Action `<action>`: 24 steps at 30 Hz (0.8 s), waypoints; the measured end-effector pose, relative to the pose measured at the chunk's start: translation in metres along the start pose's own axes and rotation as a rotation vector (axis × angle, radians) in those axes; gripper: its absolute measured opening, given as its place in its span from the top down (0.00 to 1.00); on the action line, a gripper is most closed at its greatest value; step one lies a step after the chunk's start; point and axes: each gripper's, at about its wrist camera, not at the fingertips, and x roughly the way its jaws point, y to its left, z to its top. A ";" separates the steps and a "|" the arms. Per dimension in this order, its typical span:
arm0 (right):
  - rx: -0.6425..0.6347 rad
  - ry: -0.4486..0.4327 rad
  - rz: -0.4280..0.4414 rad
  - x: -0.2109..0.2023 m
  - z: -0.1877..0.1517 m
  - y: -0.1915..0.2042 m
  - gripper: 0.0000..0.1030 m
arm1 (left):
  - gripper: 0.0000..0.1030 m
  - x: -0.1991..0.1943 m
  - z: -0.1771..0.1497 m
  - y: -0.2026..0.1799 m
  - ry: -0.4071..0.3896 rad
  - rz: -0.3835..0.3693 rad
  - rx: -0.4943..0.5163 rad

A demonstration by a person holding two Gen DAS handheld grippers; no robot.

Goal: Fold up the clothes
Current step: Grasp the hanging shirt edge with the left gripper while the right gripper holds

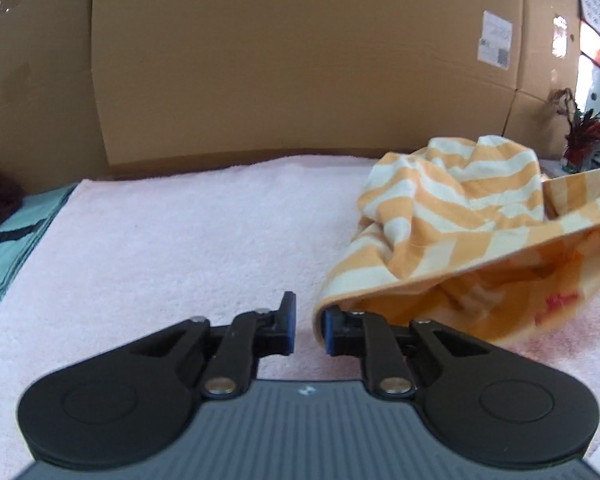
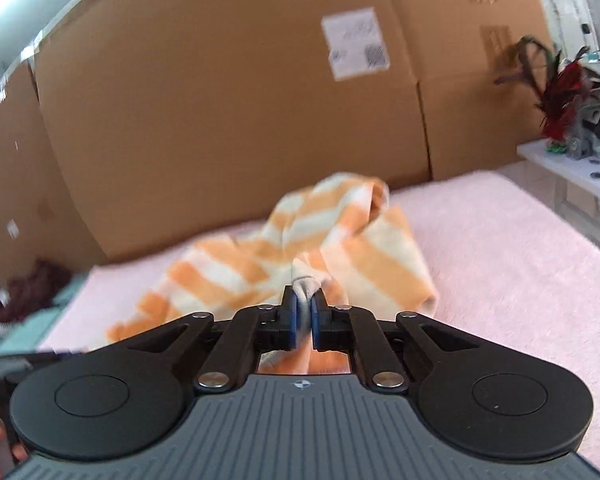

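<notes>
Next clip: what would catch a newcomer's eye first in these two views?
The crumpled orange-and-white striped garment on the pink fleecy blanket, bright against the wall of brown cardboard boxes behind. Next, the right hand-held gripper, shut on a bunched fold of that garment. The left hand-held gripper sits at the garment's hem, its jaws apart with nothing visibly pinched.

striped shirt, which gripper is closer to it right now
Right. The right gripper is shut on the striped shirt; the left gripper sits open at its hem.
</notes>
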 end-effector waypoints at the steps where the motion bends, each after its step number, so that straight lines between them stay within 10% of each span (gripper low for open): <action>1: 0.015 -0.040 0.019 -0.015 0.005 -0.007 0.93 | 0.82 -0.004 0.001 -0.001 -0.015 -0.020 0.003; 7: 0.011 -0.049 -0.162 -0.056 0.005 -0.035 0.93 | 0.42 -0.015 -0.007 -0.037 -0.074 -0.159 0.168; 12: 0.060 0.099 -0.222 -0.046 -0.020 -0.055 0.87 | 0.42 -0.019 -0.019 -0.043 -0.052 -0.191 0.279; 15: 0.033 0.106 -0.270 -0.039 -0.025 -0.052 0.44 | 0.43 -0.024 -0.021 -0.038 -0.037 -0.193 0.391; 24: 0.031 0.206 -0.202 -0.017 -0.039 -0.050 0.43 | 0.42 -0.024 -0.017 -0.032 -0.038 -0.215 0.774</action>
